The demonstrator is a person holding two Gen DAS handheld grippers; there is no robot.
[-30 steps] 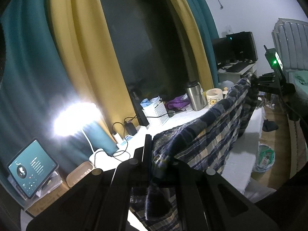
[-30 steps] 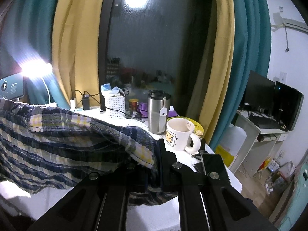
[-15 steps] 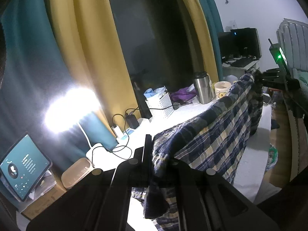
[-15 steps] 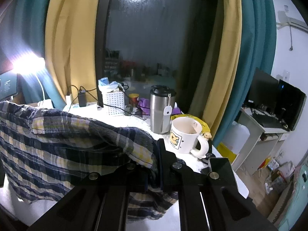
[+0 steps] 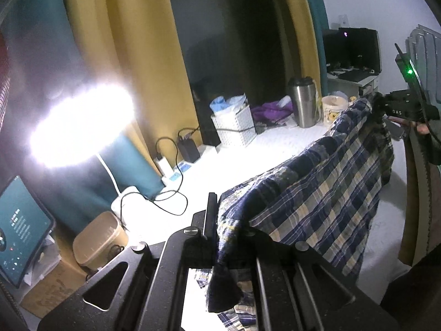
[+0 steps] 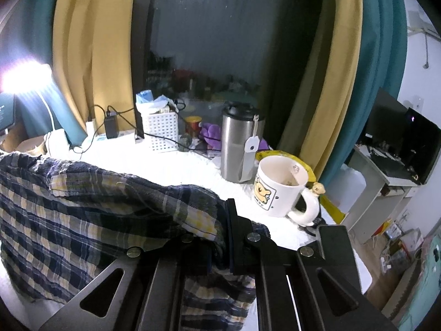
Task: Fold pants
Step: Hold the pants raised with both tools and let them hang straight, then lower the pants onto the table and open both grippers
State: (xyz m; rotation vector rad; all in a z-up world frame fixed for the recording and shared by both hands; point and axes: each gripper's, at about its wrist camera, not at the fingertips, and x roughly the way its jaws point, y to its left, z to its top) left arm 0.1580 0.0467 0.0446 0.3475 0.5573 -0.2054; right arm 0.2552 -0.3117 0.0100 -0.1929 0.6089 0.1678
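The blue, navy and cream plaid pants [image 5: 317, 193] hang stretched in the air between my two grippers, above the white table [image 5: 248, 154]. My left gripper [image 5: 220, 220] is shut on one end of the top edge. My right gripper [image 6: 223, 220] is shut on the other end, with the pants [image 6: 82, 209] trailing off to the left. The right gripper also shows in the left wrist view [image 5: 386, 107], far right, pinching the cloth. The lower part of the pants hangs down toward the table.
Along the table's back edge stand a steel tumbler [image 6: 239, 143], a cartoon mug [image 6: 281, 187], a white basket [image 6: 160, 127], chargers and cables [image 5: 176, 149] and a bright lamp [image 5: 82, 127]. A tablet [image 5: 19, 231] stands at the left. A desk with monitor [image 6: 399, 143] is at the right.
Both grippers have lowered and come closer to the table while holding the pants taut. The mug and tumbler look nearer in the right wrist view.
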